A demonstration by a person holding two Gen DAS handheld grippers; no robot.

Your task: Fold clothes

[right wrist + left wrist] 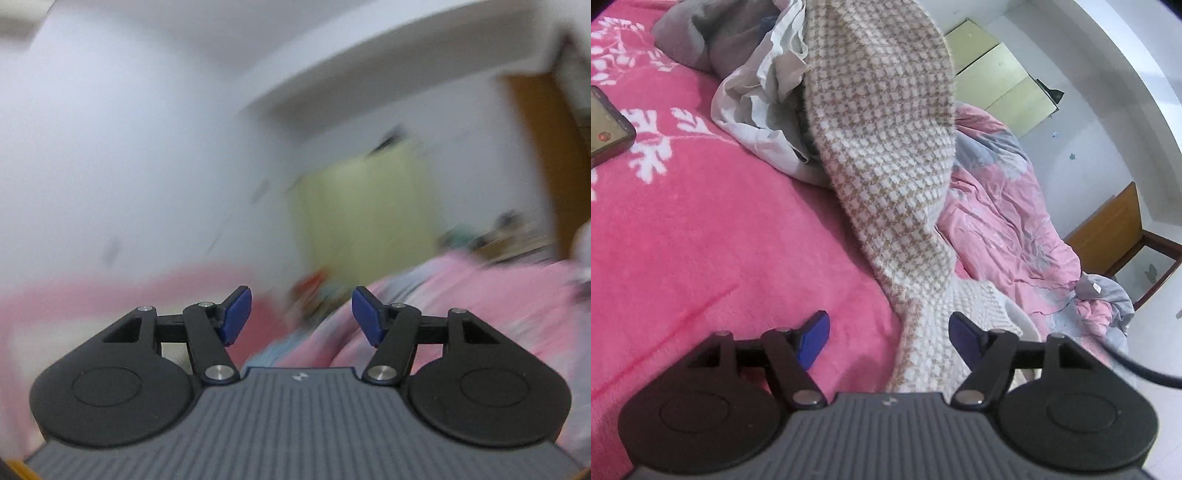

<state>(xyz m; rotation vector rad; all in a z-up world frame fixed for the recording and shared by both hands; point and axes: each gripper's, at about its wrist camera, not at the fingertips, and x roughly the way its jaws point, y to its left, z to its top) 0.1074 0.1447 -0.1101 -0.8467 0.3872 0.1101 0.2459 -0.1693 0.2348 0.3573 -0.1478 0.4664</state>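
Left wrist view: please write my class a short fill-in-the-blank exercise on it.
1. The checked knit garment lies on a ___ blanket.
2. The left tongs are ___, gripping nothing.
3. The phone lies at the picture's ___ edge.
4. The pads on the tongs are ___.

Missing words: pink; open; left; blue

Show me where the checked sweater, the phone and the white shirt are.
Checked sweater (886, 147): left wrist view, on the middle of its knit body.
Phone (605, 125): left wrist view, on its lit screen at the left edge.
White shirt (746, 110): left wrist view, on its crumpled folds beside the sweater.
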